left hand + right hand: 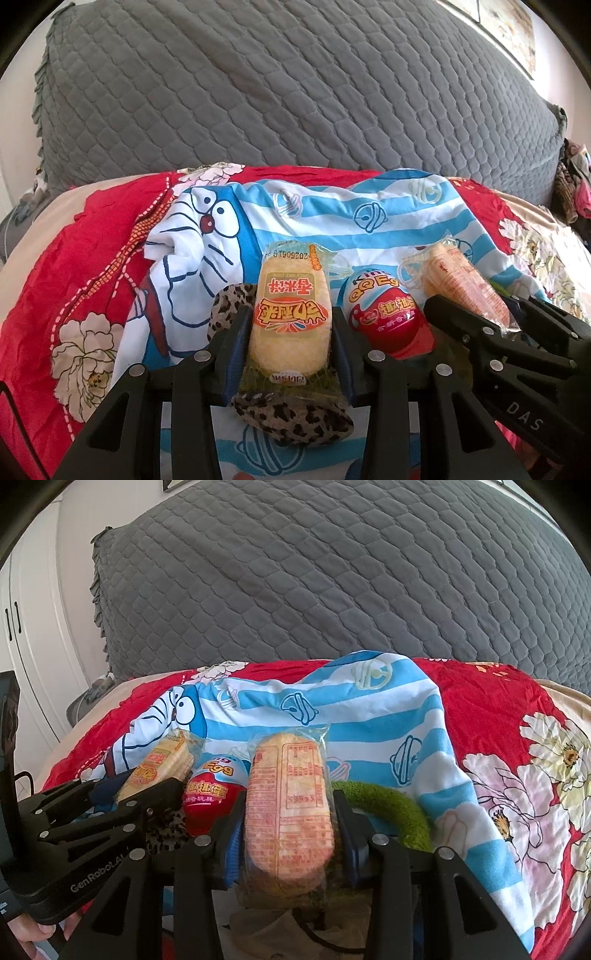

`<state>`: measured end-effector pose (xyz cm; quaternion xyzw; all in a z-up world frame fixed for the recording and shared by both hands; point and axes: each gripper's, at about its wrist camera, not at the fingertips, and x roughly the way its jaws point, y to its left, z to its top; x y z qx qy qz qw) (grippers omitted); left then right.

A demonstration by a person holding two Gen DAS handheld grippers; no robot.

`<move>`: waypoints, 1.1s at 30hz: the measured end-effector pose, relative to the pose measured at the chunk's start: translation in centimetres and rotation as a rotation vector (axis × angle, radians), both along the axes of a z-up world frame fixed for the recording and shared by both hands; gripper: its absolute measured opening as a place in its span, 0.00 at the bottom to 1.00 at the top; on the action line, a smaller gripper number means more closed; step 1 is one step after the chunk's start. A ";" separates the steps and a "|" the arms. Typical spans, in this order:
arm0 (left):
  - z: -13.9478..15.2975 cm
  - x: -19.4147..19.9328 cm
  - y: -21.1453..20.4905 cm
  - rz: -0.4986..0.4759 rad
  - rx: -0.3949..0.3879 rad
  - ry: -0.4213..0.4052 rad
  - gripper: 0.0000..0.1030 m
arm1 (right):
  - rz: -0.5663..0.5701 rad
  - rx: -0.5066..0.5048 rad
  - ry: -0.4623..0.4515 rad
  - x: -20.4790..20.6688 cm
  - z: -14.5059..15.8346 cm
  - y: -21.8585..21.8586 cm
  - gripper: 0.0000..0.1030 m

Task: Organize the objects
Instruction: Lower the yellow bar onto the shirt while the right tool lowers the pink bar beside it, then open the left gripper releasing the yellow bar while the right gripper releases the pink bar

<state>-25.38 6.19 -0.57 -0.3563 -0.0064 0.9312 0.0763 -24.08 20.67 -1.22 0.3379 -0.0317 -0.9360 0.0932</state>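
Observation:
My left gripper (291, 328) is shut on a yellow rice-cracker packet (290, 314), label side up; it also shows in the right wrist view (159, 766). My right gripper (290, 812) is shut on a second rice-cracker packet (288, 805), back label up, which also shows in the left wrist view (461, 284). A red and blue toy egg (384, 314) lies between the two packets on the blue striped cartoon cloth (332, 225), and shows in the right wrist view (212, 790) too. A leopard-print item (295, 417) lies under the left gripper.
The cloth lies on a red floral sheet (92, 258) over a bed, backed by a grey quilted cushion (277, 92). A green fuzzy ring (391, 805) lies right of the right gripper. White cabinet doors (33, 627) stand at the left. Cluttered fabric (572, 184) sits far right.

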 end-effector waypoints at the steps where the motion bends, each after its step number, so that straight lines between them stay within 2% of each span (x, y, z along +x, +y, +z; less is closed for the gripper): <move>1: 0.1 0.0 0.0 -0.003 0.000 0.000 0.47 | -0.003 -0.001 -0.001 -0.1 0.0 0.1 0.43; 3: 0.2 0.1 -0.1 -0.005 0.003 0.004 0.51 | -0.001 0.002 0.001 0.1 0.1 -0.1 0.46; 8: 0.6 0.3 -0.1 -0.007 -0.004 0.013 0.52 | -0.002 0.002 0.007 0.2 0.2 0.0 0.53; 11: 0.7 0.3 -0.1 -0.005 -0.002 0.012 0.58 | -0.003 -0.001 0.008 0.3 0.4 0.2 0.54; 23: 1.0 0.5 -0.3 0.007 -0.002 0.010 0.69 | -0.004 -0.008 0.025 0.8 1.4 0.5 0.60; 33: 1.3 1.3 -0.7 0.016 -0.012 0.005 0.71 | -0.007 0.000 0.043 1.3 2.2 0.6 0.69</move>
